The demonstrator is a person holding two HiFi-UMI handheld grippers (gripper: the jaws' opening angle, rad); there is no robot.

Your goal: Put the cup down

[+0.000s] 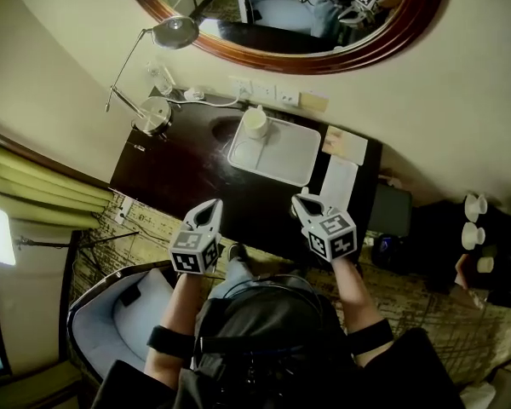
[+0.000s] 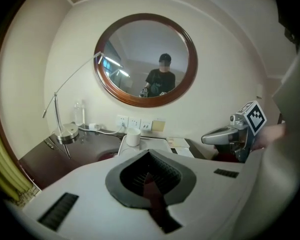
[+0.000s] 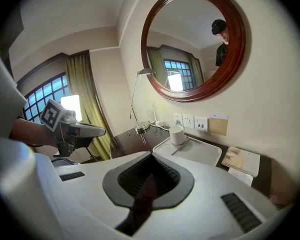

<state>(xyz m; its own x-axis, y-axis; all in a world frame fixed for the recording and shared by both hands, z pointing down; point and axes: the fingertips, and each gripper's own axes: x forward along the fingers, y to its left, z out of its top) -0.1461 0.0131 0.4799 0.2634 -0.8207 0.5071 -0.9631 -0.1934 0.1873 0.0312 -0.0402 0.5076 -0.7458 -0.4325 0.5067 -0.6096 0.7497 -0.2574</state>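
A white cup [image 1: 255, 122] stands upright in the far left corner of a white tray [image 1: 281, 162] on the dark desk [image 1: 179, 169]. Nothing holds the cup. My left gripper [image 1: 211, 207] and right gripper [image 1: 301, 201] hover side by side over the desk's near edge, well short of the tray, both shut and empty. In the left gripper view the cup [image 2: 133, 137] sits beyond my closed jaws, and the right gripper [image 2: 206, 138] shows at the right. In the right gripper view the cup [image 3: 176, 135] stands on the tray [image 3: 200, 153], with the left gripper [image 3: 101, 131] at the left.
A desk lamp [image 1: 175, 32] with a round base [image 1: 153, 113] and a clear bottle [image 1: 162, 79] stand at the desk's left rear. Papers [image 1: 345, 146] lie right of the tray. A round mirror [image 1: 324, 49] hangs above. A chair [image 1: 119, 309] is at lower left, more cups [image 1: 473, 220] far right.
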